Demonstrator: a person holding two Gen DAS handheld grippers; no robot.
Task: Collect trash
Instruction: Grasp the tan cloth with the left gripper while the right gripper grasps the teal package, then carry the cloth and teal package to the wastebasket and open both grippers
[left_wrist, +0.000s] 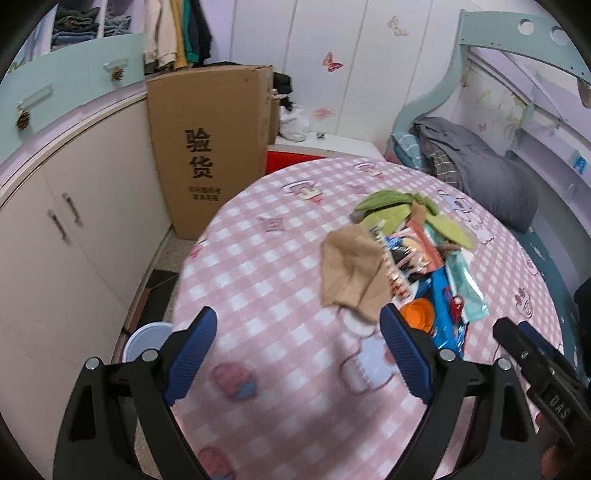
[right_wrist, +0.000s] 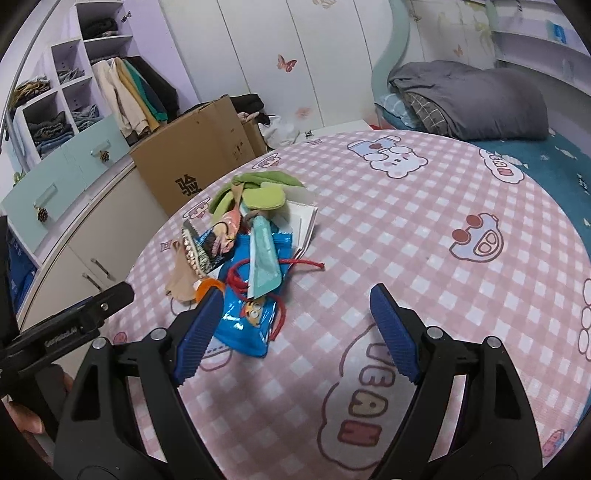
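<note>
A heap of trash lies on the pink checked bed cover (left_wrist: 277, 266): a blue snack wrapper (right_wrist: 243, 321), a teal packet (right_wrist: 263, 262), a red cord (right_wrist: 240, 284), an orange cap (left_wrist: 417, 314), green cloth pieces (left_wrist: 395, 206) and a tan cloth (left_wrist: 351, 273). My left gripper (left_wrist: 297, 328) hovers open just left of the heap, nothing between its fingers. My right gripper (right_wrist: 295, 306) stands open over the cover, its left pad beside the blue wrapper. A white bin (left_wrist: 144, 339) stands on the floor by the bed's left edge.
A tall cardboard box (left_wrist: 210, 147) stands between the bed and the white cupboards (left_wrist: 74, 240). Grey bedding (right_wrist: 469, 99) is piled at the bed's head. A wardrobe with hanging clothes (right_wrist: 133, 92) fills the back left. White paper sheets (right_wrist: 304, 221) lie behind the heap.
</note>
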